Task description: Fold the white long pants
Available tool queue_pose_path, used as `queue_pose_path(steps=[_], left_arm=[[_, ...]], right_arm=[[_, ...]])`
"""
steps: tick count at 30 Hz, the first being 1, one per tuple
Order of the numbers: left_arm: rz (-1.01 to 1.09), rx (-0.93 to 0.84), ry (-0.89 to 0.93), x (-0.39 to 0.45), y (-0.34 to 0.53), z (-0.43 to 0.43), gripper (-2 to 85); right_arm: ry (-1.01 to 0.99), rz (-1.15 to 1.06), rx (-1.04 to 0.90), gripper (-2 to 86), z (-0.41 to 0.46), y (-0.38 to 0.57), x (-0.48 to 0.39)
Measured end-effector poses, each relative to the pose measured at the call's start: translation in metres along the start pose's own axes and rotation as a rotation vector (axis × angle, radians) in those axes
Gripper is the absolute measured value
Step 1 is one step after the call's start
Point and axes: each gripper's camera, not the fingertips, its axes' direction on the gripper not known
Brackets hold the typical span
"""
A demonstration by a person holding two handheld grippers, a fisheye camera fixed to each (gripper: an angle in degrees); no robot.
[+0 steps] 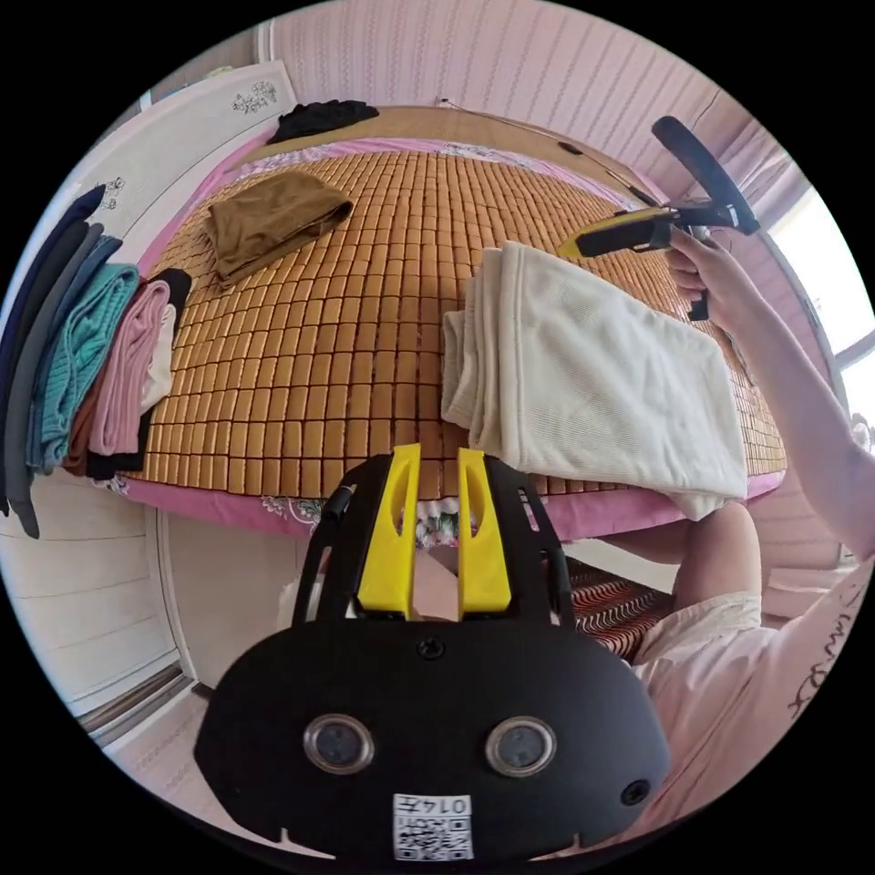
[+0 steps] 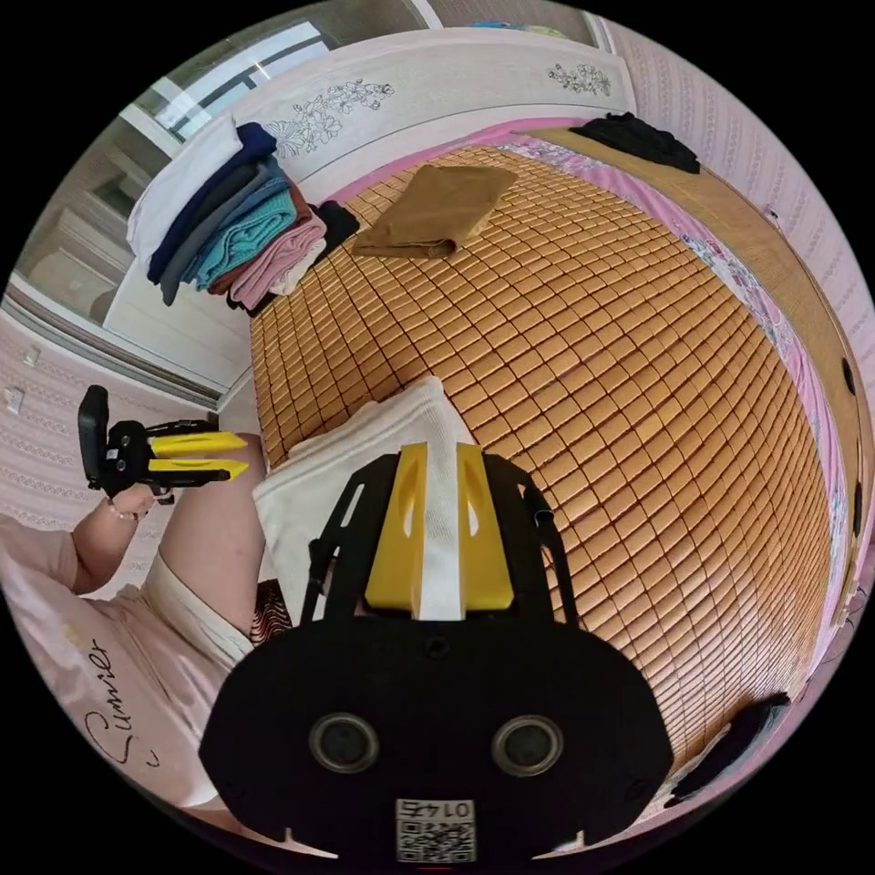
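On the bamboo mat (image 1: 346, 301), near its front edge, your white pants (image 1: 592, 383) lie in a thick folded rectangle, so the folding looks nearly or fully done. Your left gripper (image 1: 436, 515) hangs off the bed edge, jaws narrowly apart, holding nothing. Your right gripper (image 2: 436, 529) hovers above the pants, jaws narrowly parted, gripping nothing. Left view catches the stacked layers; right view catches a dark garment (image 2: 638, 137) lying far off.
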Motion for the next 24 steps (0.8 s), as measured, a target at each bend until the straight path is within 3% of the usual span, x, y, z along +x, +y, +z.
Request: queue_pose_path(steps=[4, 7, 9, 12, 16, 20, 24], left_arm=[[0.048, 0.113, 0.09, 0.023, 0.023, -0.011, 4.0], [0.175, 0.168, 0.259, 0.074, 0.03, -0.006, 0.7], [0.317, 0.147, 0.411, 0.134, 0.032, 0.017, -0.5], [0.47, 0.055, 0.501, 0.215, 0.037, 0.054, -0.9], [0.577, 0.03, 0.438, 0.281, 0.041, 0.082, -1.0], [0.673, -0.076, 0.298, 0.321, 0.051, 0.143, -1.0], [0.682, -0.048, 0.301, 0.333, 0.058, 0.136, -1.0]], right_arm=[[0.134, 0.043, 0.115, 0.8, -0.042, 0.085, 0.014], [0.235, 0.117, 0.072, 0.0, -0.062, 0.146, 0.024], [0.272, 0.168, 0.037, -0.2, -0.067, 0.174, 0.025], [0.209, 0.194, 0.007, -0.3, -0.063, 0.188, 0.021], [0.229, 0.132, -0.039, -0.4, -0.035, 0.141, 0.014], [0.295, 0.147, -0.215, -0.4, 0.023, 0.1, 0.045], [0.228, 0.119, -0.289, -0.5, -0.019, 0.08, 0.058]])
